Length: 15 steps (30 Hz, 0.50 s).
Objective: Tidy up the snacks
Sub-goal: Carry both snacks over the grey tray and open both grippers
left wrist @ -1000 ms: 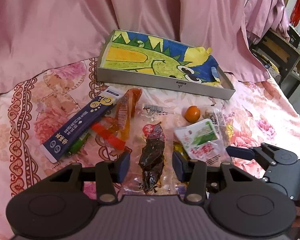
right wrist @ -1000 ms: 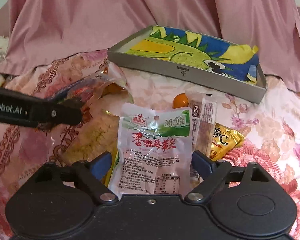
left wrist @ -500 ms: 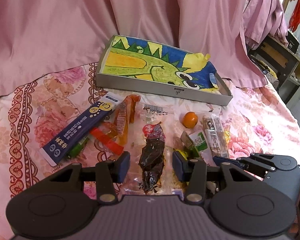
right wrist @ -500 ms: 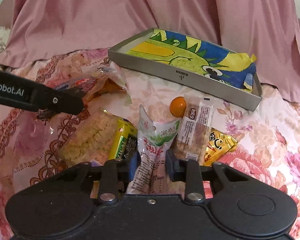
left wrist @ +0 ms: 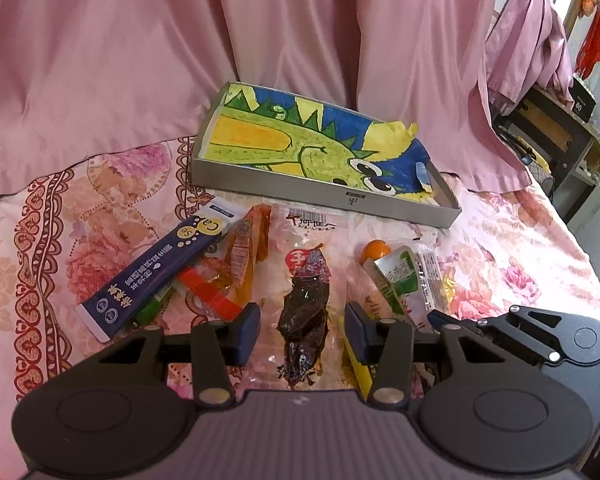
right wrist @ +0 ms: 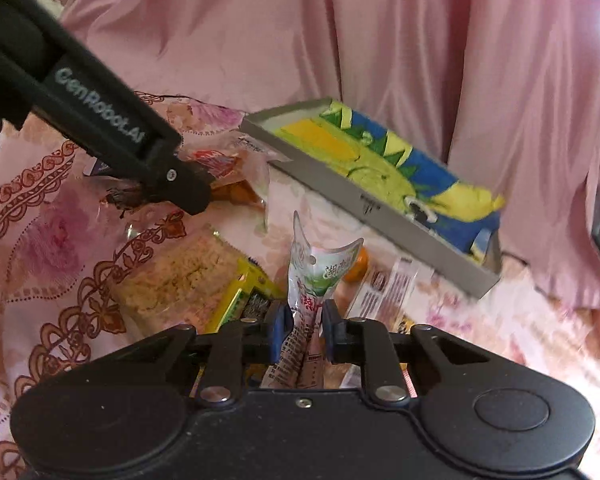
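My right gripper (right wrist: 303, 332) is shut on a green-and-white snack pouch (right wrist: 316, 276), crumpled and lifted off the bed; it also shows in the left wrist view (left wrist: 396, 276). My left gripper (left wrist: 302, 330) is open, its fingers on either side of a clear pack with dark dried meat (left wrist: 304, 300) lying on the bed. A grey tray (left wrist: 284, 178) lined with a dragon drawing lies behind the snacks and also shows in the right wrist view (right wrist: 364, 200).
On the floral bedsheet lie a dark blue stick pack (left wrist: 160, 268), an orange pack (left wrist: 246, 248), a small orange fruit (left wrist: 374, 250), a clear bar pack (right wrist: 384, 292), a noodle block pack (right wrist: 180, 276) and a yellow pack (right wrist: 240, 300). Pink drapes hang behind.
My right gripper has shut on the green-and-white pouch and lifted it, tilting and moving towards the tray. My left gripper stays open over the dark meat pack.
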{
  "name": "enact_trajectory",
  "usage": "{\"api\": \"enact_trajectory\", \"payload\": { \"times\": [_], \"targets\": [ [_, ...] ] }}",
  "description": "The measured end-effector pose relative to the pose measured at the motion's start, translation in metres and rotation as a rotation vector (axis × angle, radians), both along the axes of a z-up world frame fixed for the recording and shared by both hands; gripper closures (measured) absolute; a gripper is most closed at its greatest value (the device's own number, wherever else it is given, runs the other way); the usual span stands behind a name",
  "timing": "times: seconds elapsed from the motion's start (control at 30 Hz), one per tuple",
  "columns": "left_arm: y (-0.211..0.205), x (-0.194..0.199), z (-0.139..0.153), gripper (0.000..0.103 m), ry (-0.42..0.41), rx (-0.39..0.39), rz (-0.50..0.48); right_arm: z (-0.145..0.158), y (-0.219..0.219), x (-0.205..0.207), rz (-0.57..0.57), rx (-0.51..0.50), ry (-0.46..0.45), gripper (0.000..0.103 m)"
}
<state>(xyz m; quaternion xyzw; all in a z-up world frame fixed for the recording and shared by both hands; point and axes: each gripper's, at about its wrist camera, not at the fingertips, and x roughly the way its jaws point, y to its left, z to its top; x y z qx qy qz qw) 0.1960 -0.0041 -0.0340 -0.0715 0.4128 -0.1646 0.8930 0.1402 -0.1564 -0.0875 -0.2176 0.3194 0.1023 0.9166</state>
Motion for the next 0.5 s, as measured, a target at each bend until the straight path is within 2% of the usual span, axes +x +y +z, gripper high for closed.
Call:
{"api": "enact_trajectory", "payload": {
  "times": [0.33,0.5],
  "targets": [
    [0.001,0.024,0.005,0.053,-0.04,-0.036,0.044,0.016,-0.003,0.005,0.014,-0.065,-0.146,0.082],
    [-0.001,0.054,0.01,0.053,-0.062,-0.102,0.061,0.025,-0.014,0.022,-0.003,-0.052,-0.206,0.081]
  ]
}}
